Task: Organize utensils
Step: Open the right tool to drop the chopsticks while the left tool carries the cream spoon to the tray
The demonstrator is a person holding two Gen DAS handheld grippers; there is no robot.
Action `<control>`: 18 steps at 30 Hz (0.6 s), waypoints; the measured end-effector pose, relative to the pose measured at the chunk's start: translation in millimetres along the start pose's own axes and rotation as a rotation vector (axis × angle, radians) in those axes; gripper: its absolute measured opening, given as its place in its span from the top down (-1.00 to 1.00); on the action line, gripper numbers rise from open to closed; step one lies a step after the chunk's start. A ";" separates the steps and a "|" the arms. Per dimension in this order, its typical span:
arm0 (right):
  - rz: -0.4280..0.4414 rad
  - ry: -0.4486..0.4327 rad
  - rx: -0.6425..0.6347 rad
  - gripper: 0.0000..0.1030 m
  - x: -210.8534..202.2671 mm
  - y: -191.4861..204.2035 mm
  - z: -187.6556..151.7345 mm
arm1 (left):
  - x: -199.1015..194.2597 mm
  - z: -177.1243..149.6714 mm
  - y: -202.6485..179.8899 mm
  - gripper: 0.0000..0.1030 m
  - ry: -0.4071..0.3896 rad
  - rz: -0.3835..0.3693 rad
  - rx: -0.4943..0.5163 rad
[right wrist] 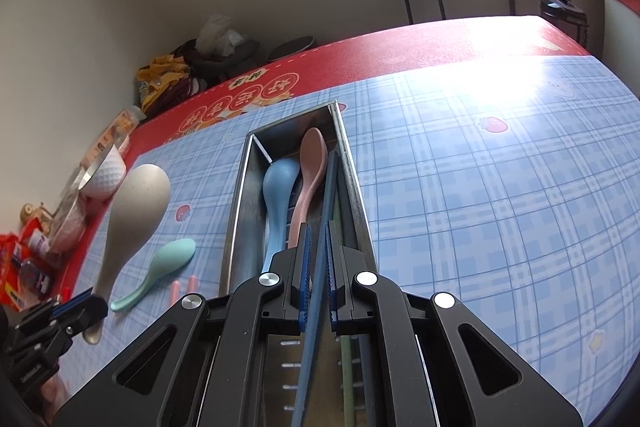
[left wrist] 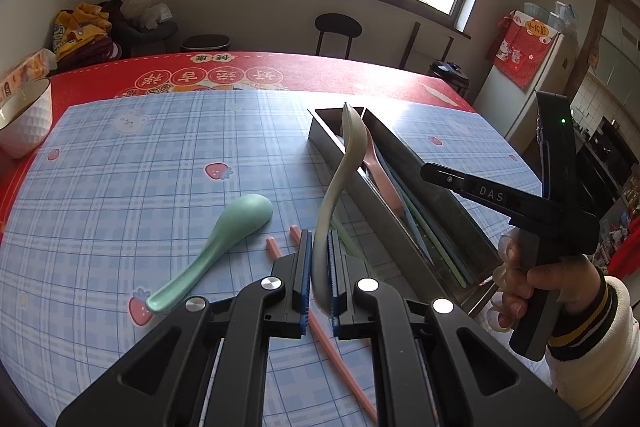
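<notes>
While the left gripper (left wrist: 319, 267) is clamped on the handle of a beige spoon (left wrist: 347, 163), lifting it clear of the table with its bowl up beside the metal tray (left wrist: 432, 183), the right gripper (right wrist: 318, 267) is pinched tight on blue chopsticks (right wrist: 326, 211) lying lengthwise inside that tray. Blue spoon (right wrist: 278, 195) and pink spoon (right wrist: 310, 167) lie in the tray; a green spoon (left wrist: 224, 243) and pink chopsticks (left wrist: 280, 251) lie on the checked cloth (left wrist: 140, 187) just left of it. Open cloth spreads right of the tray, and a white bowl (left wrist: 24, 123) sits at the far left edge.
</notes>
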State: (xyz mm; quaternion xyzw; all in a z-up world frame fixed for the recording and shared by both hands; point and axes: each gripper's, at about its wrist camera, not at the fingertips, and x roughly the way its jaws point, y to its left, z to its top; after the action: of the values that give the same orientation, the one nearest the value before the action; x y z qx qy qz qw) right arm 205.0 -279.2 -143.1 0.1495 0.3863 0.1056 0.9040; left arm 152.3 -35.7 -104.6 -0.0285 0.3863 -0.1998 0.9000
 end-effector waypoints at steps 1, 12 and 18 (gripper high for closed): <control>0.007 -0.005 -0.015 0.85 -2.9 0.8 -0.7 | 0.8 0.6 -0.8 0.85 0.002 0.000 -0.001; 0.062 -0.173 -0.106 0.05 -45.3 2.1 -1.5 | 24.8 16.4 -21.3 0.85 0.051 0.007 -0.029; 0.099 -0.168 -0.001 0.05 -48.2 -25.7 3.3 | 50.2 37.2 -44.1 0.85 0.090 0.007 -0.055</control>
State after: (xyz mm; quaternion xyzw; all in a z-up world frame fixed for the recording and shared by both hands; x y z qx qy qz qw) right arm 176.7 -318.5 -117.9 0.1765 0.3011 0.1374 0.9270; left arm 194.9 -99.2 -103.9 -0.0430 0.4319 -0.1869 0.8813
